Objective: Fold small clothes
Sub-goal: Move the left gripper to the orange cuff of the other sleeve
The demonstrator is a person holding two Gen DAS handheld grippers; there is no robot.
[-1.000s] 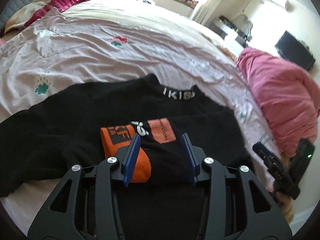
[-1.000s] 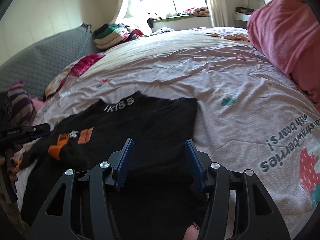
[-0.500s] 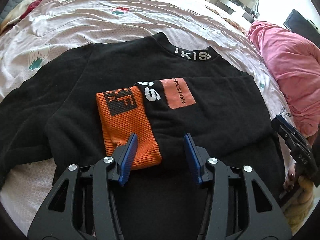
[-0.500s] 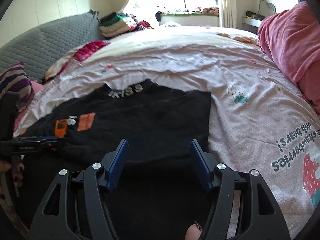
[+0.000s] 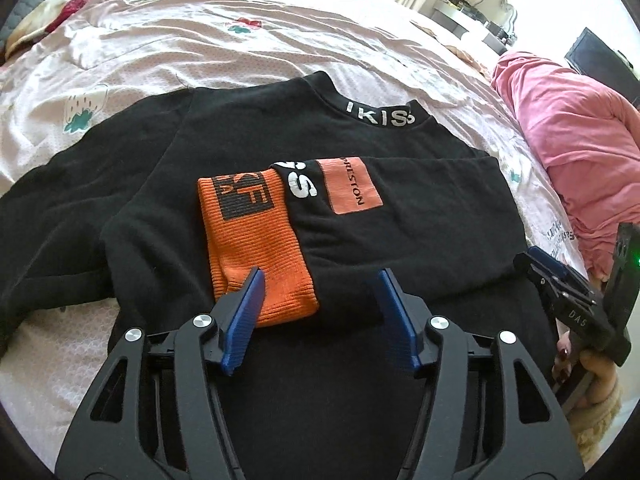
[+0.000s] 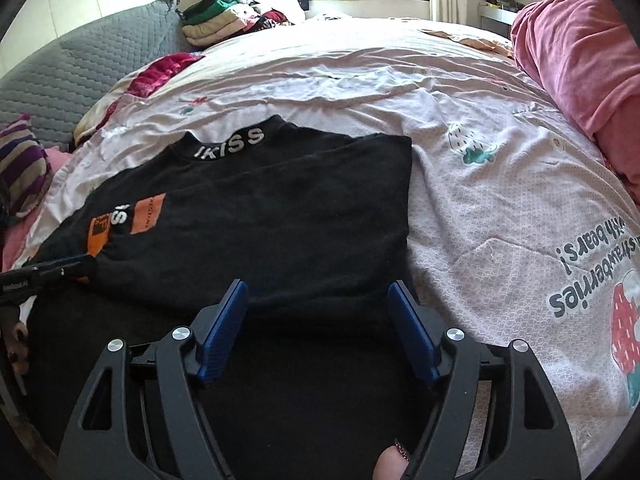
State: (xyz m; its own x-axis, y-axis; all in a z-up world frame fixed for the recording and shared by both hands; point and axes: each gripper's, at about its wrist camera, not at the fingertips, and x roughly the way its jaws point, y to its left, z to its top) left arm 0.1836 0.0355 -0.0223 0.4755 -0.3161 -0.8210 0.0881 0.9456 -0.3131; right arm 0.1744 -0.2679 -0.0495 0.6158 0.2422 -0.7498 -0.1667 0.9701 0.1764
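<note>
Now the black sweater [image 5: 400, 248] lies flat on the bed [image 5: 280, 52] near its front edge, collar toward the far side, one sleeve folded across the chest so the orange cuff [image 5: 256, 248] faces up. Left gripper [image 5: 320, 312] hovers over the cuff's end, jaws opening, apparently pinching nothing. Right gripper [image 6: 318, 320] is opening above the sweater's lower part, empty too.

"IKISS" on black sweater collar [image 6: 228, 142]
</note>
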